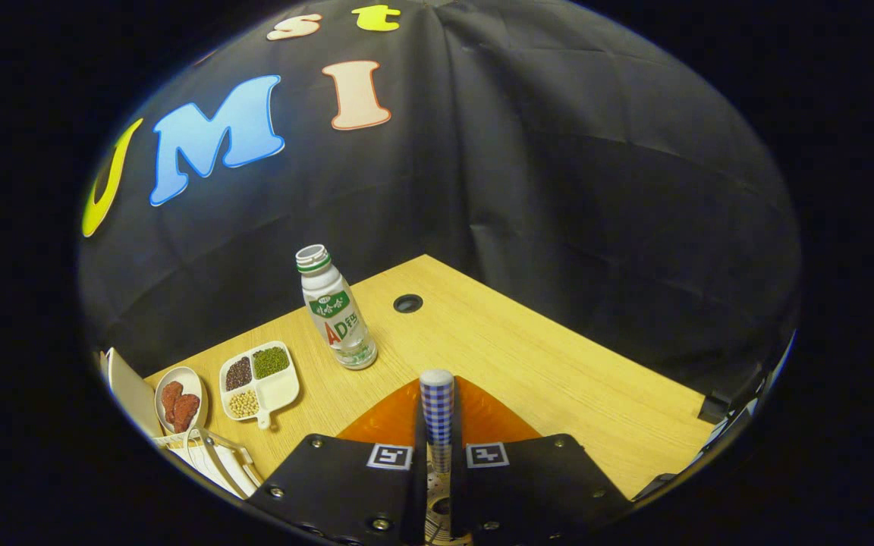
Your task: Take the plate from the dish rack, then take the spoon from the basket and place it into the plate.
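My gripper [437, 457] is shut on a spoon [437, 406], whose blue-and-white checked handle stands up between the two fingers. Both fingers press on the handle's lower part, and the spoon's bowl is hidden under them. Just ahead of and below the fingers lies an orange plate [482, 417] on the wooden table [558, 364]. The fingers cover most of the plate. Left of the fingers, at the table's near corner, is a white wire dish rack [213, 455]; I cannot make out what it holds.
A small drink bottle [334, 311] without a cap stands beyond the plate, to its left. Further left lie a white divided dish of beans [259, 383] and a small bowl with red pieces [179, 402]. A round cable hole [407, 303] is in the tabletop behind the bottle.
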The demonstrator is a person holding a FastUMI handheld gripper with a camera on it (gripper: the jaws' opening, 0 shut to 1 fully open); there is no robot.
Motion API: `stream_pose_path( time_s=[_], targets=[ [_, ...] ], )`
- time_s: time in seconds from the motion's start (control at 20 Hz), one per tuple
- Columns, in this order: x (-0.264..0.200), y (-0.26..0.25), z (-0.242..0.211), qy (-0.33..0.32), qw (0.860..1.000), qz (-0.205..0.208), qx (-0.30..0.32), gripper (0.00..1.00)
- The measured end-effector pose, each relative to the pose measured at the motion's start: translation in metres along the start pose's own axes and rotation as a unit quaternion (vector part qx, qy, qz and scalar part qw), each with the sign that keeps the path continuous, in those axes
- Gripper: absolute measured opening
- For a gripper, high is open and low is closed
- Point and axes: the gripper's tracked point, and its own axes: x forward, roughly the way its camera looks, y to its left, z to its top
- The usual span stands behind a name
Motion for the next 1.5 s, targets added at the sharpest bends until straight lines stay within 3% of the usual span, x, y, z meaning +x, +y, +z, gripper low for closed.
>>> stream_pose_path(
  time_s=[0.3, 0.6, 1.05, 1.5],
  targets=[
    [-0.049, 0.018, 0.044, -0.062, 0.998, -0.005, -0.033, 0.12],
    [-0.115, 0.067, 0.033, -0.082, 0.995, 0.031, -0.055, 0.12],
    [-0.219, 0.166, -0.054, -0.061, 0.981, 0.146, -0.11, 0.12],
    [-0.296, 0.204, -0.171, 0.001, 0.96, 0.225, -0.166, 0.12]
  ],
)
